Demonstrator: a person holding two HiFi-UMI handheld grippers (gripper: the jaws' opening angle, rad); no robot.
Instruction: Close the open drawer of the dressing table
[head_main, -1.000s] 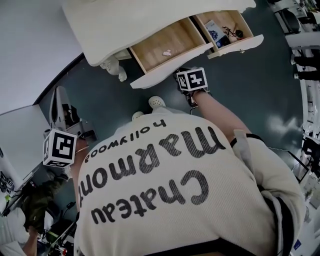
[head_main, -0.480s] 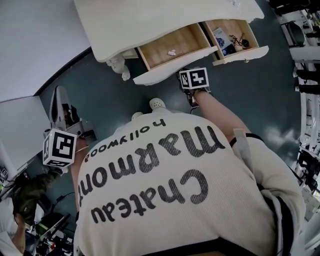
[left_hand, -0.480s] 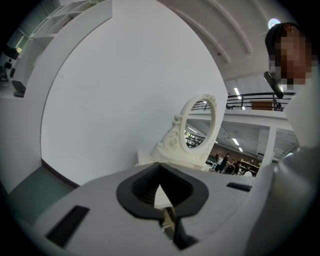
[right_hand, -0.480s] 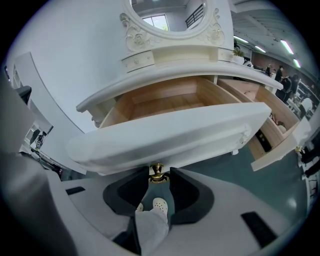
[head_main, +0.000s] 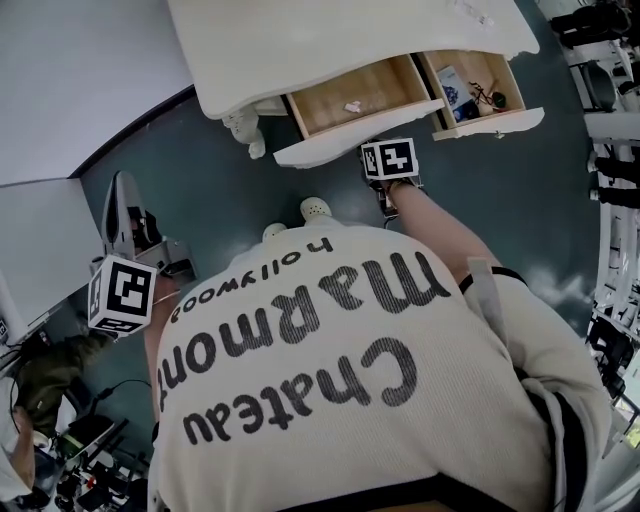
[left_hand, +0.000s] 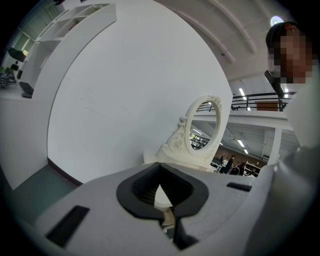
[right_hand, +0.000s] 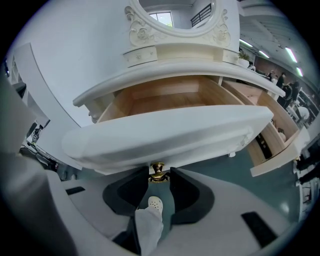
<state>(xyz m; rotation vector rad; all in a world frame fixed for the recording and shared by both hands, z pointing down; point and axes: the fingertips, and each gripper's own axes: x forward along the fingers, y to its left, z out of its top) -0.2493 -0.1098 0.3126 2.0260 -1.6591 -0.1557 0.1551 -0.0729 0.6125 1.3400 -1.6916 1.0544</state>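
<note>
Two drawers of a white dressing table (head_main: 330, 40) stand pulled out over a dark green floor (head_main: 520, 210), seen from above past the person's printed cream shirt (head_main: 350, 380). The middle drawer (head_main: 360, 140), the wider of the two, shows a bare wooden bottom with one small pale object (head_main: 352, 104) lying on it; the right-hand drawer (head_main: 490, 122) beside it holds a clutter of small dark items. The right gripper (right_hand: 158, 176) is pressed up against the curved front of the middle drawer, its jaws closed in on the drawer's brass knob (right_hand: 157, 171), one dark pad at each side of it. Below the knob, between the jaws, a white shoe (right_hand: 155, 203) and a pale trouser leg show on the floor. The left gripper (left_hand: 160, 170) is held well back at the person's left side, away from the table, its jaws brought together at the tips with nothing between them. Its view looks up past a white wall to the table's ornate oval mirror (left_hand: 202, 132).
</note>
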